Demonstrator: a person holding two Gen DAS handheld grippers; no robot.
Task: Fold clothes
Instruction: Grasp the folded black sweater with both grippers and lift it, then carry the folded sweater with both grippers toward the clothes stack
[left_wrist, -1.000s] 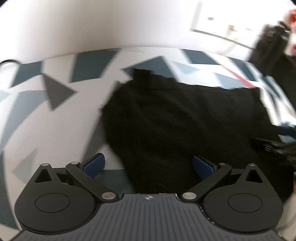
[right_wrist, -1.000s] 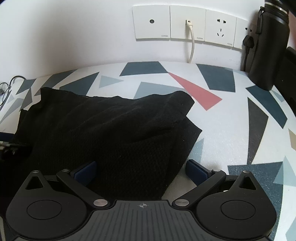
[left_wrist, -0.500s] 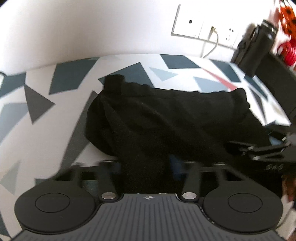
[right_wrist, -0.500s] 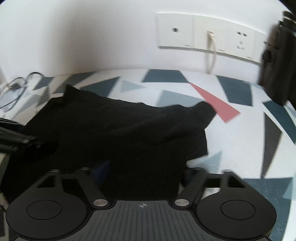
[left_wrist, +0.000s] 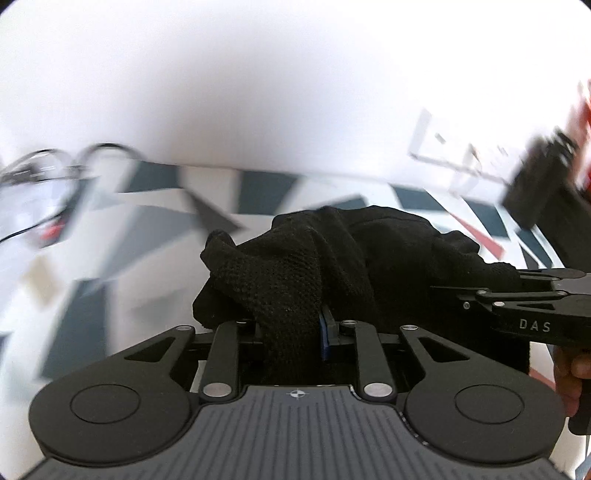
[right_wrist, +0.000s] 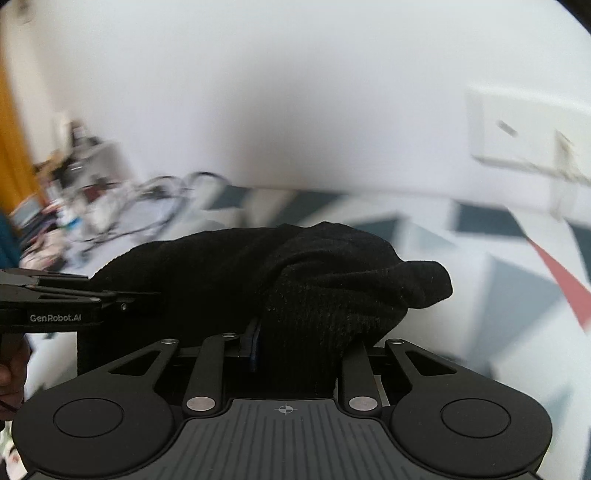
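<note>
Left gripper (left_wrist: 291, 328), lower centre, clamped on a bunched fold of the black knit garment (left_wrist: 332, 258); right gripper (right_wrist: 295, 347) likewise pinches it at centre frame, above the blurred patterned tabletop (right_wrist: 498, 258).

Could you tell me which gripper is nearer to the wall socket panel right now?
Right. Both grip the black garment; the right gripper holds the end toward the socket panel, the left gripper the far end.

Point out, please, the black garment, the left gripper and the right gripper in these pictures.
black garment (left_wrist: 288, 273), left wrist view, on the bunched knit fold.
left gripper (left_wrist: 291, 334), left wrist view, midway between fingertips.
right gripper (right_wrist: 295, 343), right wrist view, midway between fingertips.
</note>
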